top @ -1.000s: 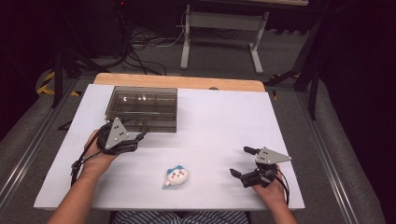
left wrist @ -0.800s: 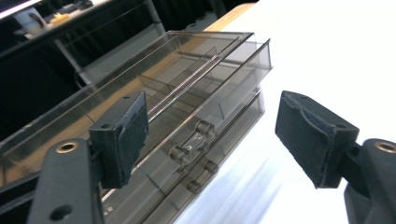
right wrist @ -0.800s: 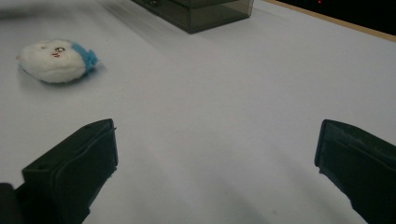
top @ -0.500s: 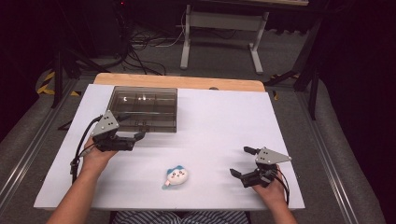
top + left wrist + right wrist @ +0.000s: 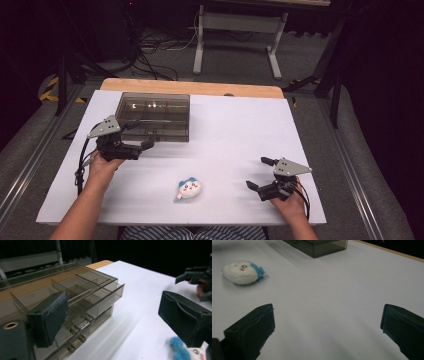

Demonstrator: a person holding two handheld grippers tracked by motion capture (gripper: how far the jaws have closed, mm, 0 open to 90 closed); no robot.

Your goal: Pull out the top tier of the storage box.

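Now your left gripper (image 5: 145, 146) sits just in front of the drawer box (image 5: 155, 116), at its lower left corner, fingers (image 5: 51, 317) spread with nothing between them; they have just been opening. In the left gripper view the top drawer (image 5: 100, 298) looks pulled out a little, its front standing proud of the one below, and the two small handles (image 5: 80, 328) sit just beside the near finger, not touched. The box is smoky clear plastic with dividers inside; I cannot tell whether anything lies in it.

The plush toy (image 5: 189, 189), white with a blue tuft, lies on the tabletop (image 5: 240, 130) near your edge, between your two hands and well apart from the box. Your right gripper (image 5: 259, 174) rests at the right, fingers wide apart and empty, pointing across toward the toy.

Step in hand, as I read it: the drawer is being opened so the toy can go in. The left has let go of the handle or has not yet taken it; the gap looks too small for the toy.

Next, you likely need to pinch the top handle squarely and pull straight toward you, keeping the box from sliding. Then the right reaches left, closes on the toy's soft body and carries it over.
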